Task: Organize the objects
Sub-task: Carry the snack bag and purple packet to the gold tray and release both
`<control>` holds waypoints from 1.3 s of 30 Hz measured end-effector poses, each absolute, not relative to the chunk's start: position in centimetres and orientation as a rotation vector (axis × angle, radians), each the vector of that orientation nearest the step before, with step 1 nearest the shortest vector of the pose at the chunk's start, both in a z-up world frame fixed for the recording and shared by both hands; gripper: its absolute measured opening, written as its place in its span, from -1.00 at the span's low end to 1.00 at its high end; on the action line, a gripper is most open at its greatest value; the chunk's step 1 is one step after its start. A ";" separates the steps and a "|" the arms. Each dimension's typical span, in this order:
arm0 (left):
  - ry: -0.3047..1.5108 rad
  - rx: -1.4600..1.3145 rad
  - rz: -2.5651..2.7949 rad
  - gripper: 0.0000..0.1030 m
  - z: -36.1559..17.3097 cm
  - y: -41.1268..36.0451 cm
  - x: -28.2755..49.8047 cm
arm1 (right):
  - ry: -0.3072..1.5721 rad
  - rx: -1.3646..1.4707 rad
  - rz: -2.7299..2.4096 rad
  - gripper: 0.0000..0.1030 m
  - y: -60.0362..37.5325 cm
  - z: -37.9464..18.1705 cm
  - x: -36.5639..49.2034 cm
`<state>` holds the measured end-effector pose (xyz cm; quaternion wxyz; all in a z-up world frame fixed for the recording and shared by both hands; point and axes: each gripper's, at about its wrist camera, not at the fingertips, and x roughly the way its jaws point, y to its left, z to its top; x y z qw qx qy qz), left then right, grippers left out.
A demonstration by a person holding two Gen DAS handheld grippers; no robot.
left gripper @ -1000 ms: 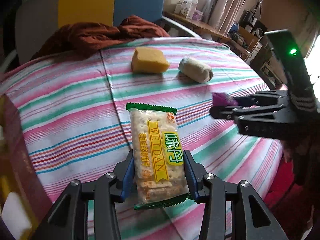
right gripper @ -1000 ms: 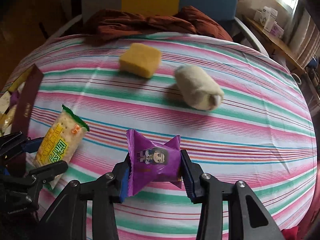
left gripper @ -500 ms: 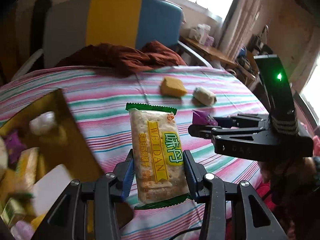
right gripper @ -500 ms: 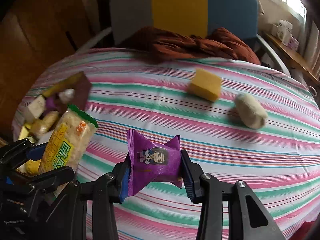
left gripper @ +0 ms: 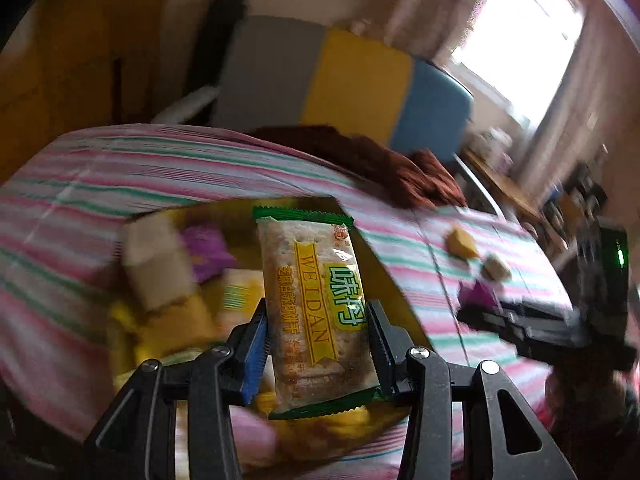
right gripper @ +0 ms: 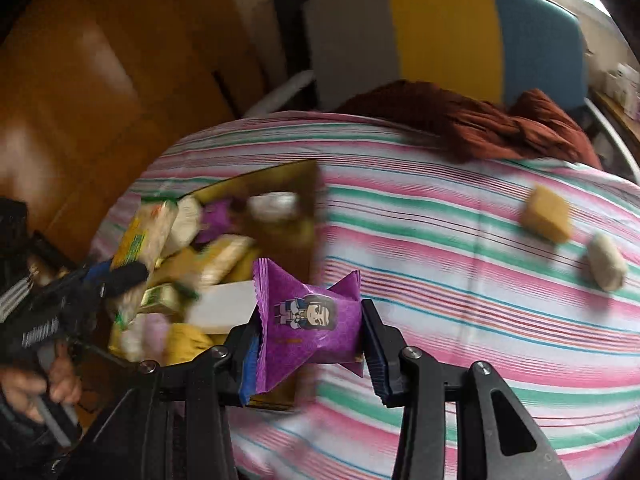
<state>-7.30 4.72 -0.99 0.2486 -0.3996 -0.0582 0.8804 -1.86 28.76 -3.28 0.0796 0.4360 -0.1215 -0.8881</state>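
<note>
My left gripper [left gripper: 318, 340] is shut on a green-and-yellow cracker packet [left gripper: 312, 304], held upright above a brown box [left gripper: 372, 272] of several snacks. My right gripper [right gripper: 310, 338] is shut on a purple candy wrapper [right gripper: 308, 320] with a cartoon figure, hanging at the box's [right gripper: 308, 184] near right corner. In the right wrist view the left gripper [right gripper: 92, 280] with the cracker packet [right gripper: 140, 236] shows over the box's left side. The right gripper [left gripper: 480, 304] appears at the right of the left wrist view.
A yellow sponge-like block [right gripper: 546, 218] and a beige roll [right gripper: 606, 262] lie on the striped tablecloth [right gripper: 460, 280] to the right. A brown cloth [right gripper: 480, 120] is bunched at the table's far edge before a grey, yellow and blue chair [right gripper: 440, 32]. A hand [right gripper: 36, 384] grips the left handle.
Both grippers have swung left and risen with their packets, from the middle of the table to over the snack box. The yellow block and beige roll now lie far off to the right.
</note>
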 end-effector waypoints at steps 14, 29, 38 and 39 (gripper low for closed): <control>-0.314 -1.099 2.433 -0.11 -0.7 -0.9 -9.1 | -0.254 1.219 -2.467 -0.16 18.4 -3.4 -4.0; -0.317 -1.137 2.416 -0.11 -1.6 -0.1 -10.2 | -0.219 1.369 -2.403 -0.16 17.7 -7.3 -3.5; -0.312 -1.160 2.395 -0.11 -2.4 0.6 -10.4 | -0.269 1.327 -2.560 -0.16 21.3 -5.6 -3.2; -0.312 -1.163 2.394 -0.11 -2.4 0.6 -10.5 | -0.260 1.305 -2.547 -0.16 20.7 -5.3 -3.2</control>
